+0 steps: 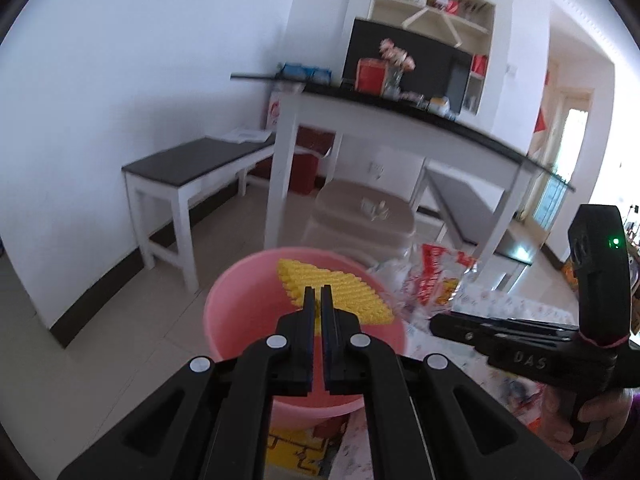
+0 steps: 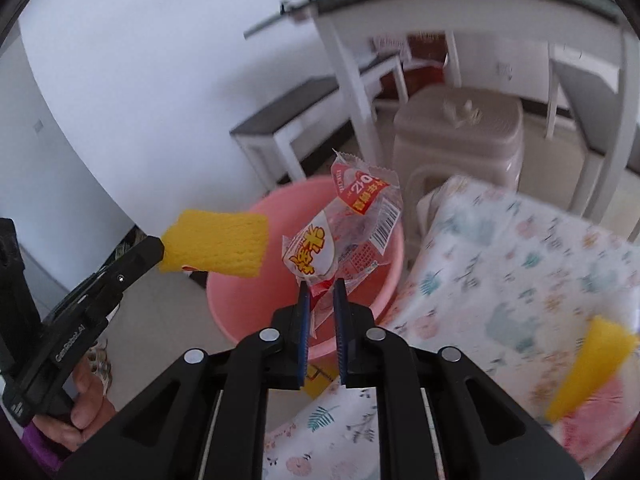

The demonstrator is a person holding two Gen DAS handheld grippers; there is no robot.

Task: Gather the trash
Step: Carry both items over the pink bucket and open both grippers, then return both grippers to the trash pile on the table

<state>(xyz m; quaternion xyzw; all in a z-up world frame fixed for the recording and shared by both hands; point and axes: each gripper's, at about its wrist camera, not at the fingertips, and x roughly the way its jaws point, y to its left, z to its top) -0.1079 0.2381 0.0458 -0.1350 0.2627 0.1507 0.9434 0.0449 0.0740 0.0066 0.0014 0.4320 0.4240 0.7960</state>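
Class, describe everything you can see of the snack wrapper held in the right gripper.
The wrapper is a crinkled, clear plastic bag printed in red, white and yellow, with a barcode and large characters. It looks empty and light. The right gripper pinches its lower edge, so it stands up above the pink bucket, touching nothing else. The left wrist view shows it blurred beside the bucket's rim.

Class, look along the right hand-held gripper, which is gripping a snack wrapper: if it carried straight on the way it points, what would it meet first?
Most likely the round pink plastic basin on the floor: the right hand-held gripper aims down at its opening, with the red-and-clear snack wrapper ahead of the fingers. Depth is uncertain.
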